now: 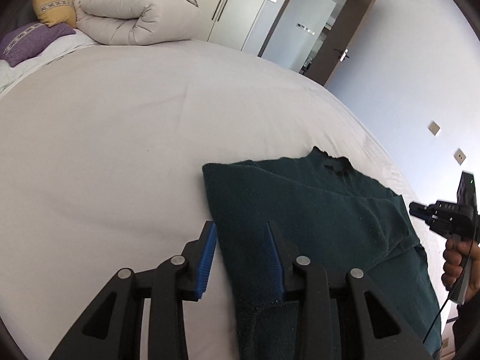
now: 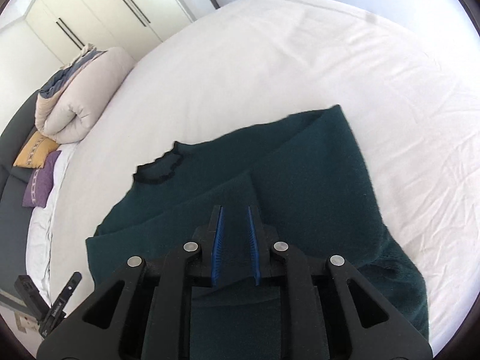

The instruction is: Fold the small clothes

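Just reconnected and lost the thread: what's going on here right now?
A person with a handheld gripper in each hand is folding a dark green sweater on a white bed. The sides look already folded inward. The left gripper is open over the sweater's left edge; the right gripper is open above the middle. Neither grips the fabric.

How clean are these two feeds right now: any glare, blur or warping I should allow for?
Left wrist view: strong fisheye bend, the bed bulges like a dome; the sweater is sharp, the wall bright. Right wrist view: the sheet is nearly blown out to white at upper right; the sweater's far edge looks slightly smeared; dark vignette in the corners.
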Available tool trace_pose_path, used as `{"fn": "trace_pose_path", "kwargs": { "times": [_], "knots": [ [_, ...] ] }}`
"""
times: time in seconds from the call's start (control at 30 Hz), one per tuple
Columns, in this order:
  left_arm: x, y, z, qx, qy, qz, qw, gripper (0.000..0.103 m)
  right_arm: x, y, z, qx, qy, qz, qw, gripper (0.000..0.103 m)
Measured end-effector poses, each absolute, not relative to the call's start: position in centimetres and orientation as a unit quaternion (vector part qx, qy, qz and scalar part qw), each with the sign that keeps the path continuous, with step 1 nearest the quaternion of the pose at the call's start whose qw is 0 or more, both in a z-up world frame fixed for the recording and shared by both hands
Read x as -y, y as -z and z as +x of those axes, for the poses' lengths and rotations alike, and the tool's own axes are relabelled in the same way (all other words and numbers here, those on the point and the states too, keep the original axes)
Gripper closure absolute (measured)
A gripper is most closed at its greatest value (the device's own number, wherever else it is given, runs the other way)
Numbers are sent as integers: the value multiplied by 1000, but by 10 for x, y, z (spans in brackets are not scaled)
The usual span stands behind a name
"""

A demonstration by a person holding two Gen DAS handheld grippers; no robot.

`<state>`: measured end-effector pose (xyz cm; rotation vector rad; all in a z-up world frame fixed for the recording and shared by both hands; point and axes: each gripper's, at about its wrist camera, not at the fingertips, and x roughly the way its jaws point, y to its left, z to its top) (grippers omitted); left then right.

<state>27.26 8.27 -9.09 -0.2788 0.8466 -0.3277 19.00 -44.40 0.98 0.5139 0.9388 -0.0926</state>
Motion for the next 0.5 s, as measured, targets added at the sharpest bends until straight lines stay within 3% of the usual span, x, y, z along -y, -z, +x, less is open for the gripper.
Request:
{"fn": "trace_pose_path", "kwargs": {
  "times": [0.1,0.23,0.37,0.47,0.5],
  "knots": [
    [-54,103,271,-425,161,-83,887,68,417,-5,201,-462,-7,225,858,88],
    [-29,119,265,-437,141,0,888,65,411,41,217,-512,-9,224,829,88],
    [-28,117,262,-431,138,9,892,62,437,46,199,-471,-28,297,830,89],
    [-39,112,254,-428,131,-15,894,46,451,25,169,-457,4,280,844,86],
    [-44,108,246,-426,130,-31,895,41,457,16,150,-448,7,275,851,76]
  ]
}}
